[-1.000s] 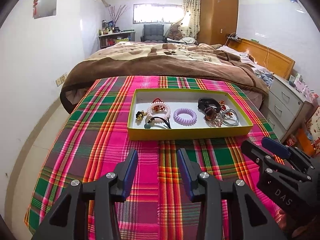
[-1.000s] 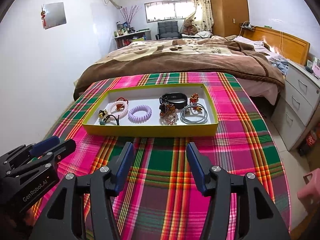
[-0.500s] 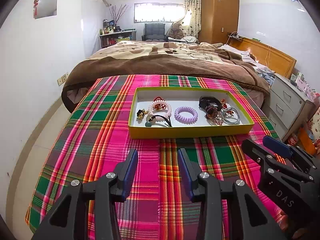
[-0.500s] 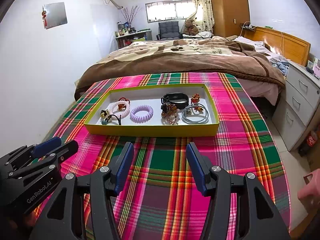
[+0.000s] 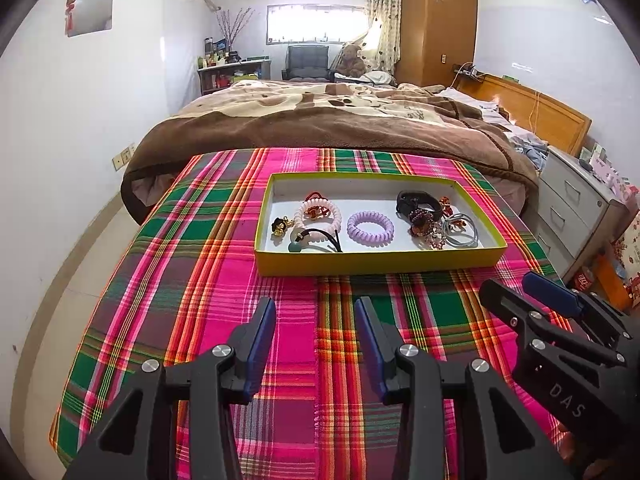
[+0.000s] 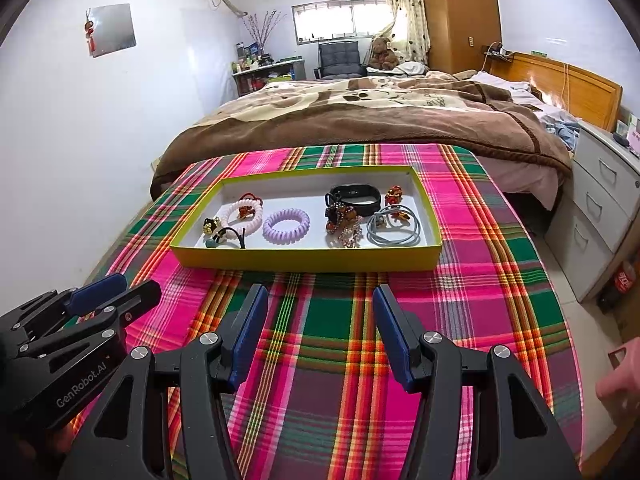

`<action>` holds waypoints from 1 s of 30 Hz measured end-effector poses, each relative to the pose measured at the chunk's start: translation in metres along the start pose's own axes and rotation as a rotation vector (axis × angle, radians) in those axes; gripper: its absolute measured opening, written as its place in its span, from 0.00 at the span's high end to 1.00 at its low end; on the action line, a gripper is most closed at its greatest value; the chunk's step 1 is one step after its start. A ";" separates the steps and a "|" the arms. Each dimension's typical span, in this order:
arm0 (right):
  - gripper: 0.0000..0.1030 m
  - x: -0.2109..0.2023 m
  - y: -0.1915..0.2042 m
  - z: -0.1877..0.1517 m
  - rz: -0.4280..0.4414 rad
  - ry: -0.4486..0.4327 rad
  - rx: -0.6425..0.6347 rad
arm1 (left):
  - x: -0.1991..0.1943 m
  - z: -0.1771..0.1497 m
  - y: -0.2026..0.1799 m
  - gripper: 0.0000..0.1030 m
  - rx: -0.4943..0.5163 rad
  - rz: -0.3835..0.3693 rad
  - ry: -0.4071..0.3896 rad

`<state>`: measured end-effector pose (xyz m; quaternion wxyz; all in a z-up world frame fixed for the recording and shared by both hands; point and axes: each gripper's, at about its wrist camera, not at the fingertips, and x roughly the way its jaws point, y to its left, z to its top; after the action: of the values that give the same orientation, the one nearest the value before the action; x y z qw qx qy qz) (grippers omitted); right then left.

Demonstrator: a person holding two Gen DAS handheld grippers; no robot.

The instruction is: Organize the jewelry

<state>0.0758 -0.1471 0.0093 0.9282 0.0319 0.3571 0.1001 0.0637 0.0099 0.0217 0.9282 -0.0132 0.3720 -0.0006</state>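
A shallow yellow tray (image 5: 372, 264) (image 6: 304, 261) rests on a plaid-covered table and holds the jewelry. Inside lie a purple coil band (image 5: 370, 228) (image 6: 286, 226), a pink coil band (image 5: 318, 216) (image 6: 244, 216), a black wristband (image 5: 418, 204) (image 6: 354, 194), grey hair ties (image 5: 460, 232) (image 6: 394, 228), a beaded piece (image 6: 344, 226) and small clips. My left gripper (image 5: 315, 320) (image 6: 116, 290) hovers open over the cloth in front of the tray, holding nothing. My right gripper (image 6: 318, 308) (image 5: 516, 292) is open beside it, also empty.
The plaid cloth (image 5: 208, 272) covers the table. A bed with a brown blanket (image 5: 328, 120) lies behind it. A grey drawer unit (image 5: 572, 216) stands at the right. A white wall (image 5: 60, 160) runs along the left. A person's hand (image 6: 618, 376) shows at the right edge.
Both views have shifted very slightly, with the tray a touch lower in frame. Both grippers stay open and empty in front of the tray.
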 end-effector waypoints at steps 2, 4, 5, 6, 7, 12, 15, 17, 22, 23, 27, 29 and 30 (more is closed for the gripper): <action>0.46 0.000 0.000 0.000 0.000 0.002 0.000 | 0.000 0.000 0.000 0.60 0.000 0.002 0.000; 0.46 0.000 0.000 0.000 -0.002 0.002 0.000 | 0.000 0.000 0.000 0.60 0.000 0.002 0.002; 0.46 0.000 0.000 0.000 -0.001 0.002 0.002 | 0.000 0.000 -0.001 0.60 0.001 0.002 0.001; 0.46 0.000 0.000 0.000 0.000 0.002 0.003 | 0.000 0.000 -0.001 0.60 0.002 0.001 0.002; 0.46 0.000 0.000 0.000 0.000 0.002 0.003 | 0.000 0.000 -0.001 0.60 0.002 0.001 0.003; 0.46 0.000 -0.001 0.000 -0.001 0.003 0.003 | 0.000 0.000 -0.002 0.60 0.002 0.001 0.004; 0.46 0.001 -0.001 0.000 0.000 0.004 0.003 | 0.001 0.000 -0.002 0.60 0.002 0.001 0.006; 0.46 0.001 -0.001 0.000 0.000 0.003 0.003 | 0.001 0.000 -0.001 0.60 0.001 0.001 0.005; 0.46 0.001 -0.001 0.000 0.000 0.004 0.004 | 0.001 0.000 -0.001 0.60 0.002 0.001 0.007; 0.46 0.001 -0.001 0.000 -0.001 0.004 0.003 | 0.001 0.000 -0.001 0.60 0.001 0.002 0.008; 0.46 0.002 -0.001 0.000 -0.001 0.006 0.006 | 0.001 0.000 0.000 0.60 0.002 0.003 0.009; 0.46 0.002 -0.001 0.000 -0.001 0.005 0.007 | 0.001 0.000 0.000 0.60 0.003 0.004 0.008; 0.46 0.002 -0.001 0.000 0.000 0.005 0.006 | 0.002 0.000 -0.001 0.60 0.001 0.004 0.008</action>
<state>0.0774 -0.1476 0.0079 0.9271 0.0346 0.3599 0.0989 0.0649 0.0092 0.0206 0.9266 -0.0118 0.3758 0.0009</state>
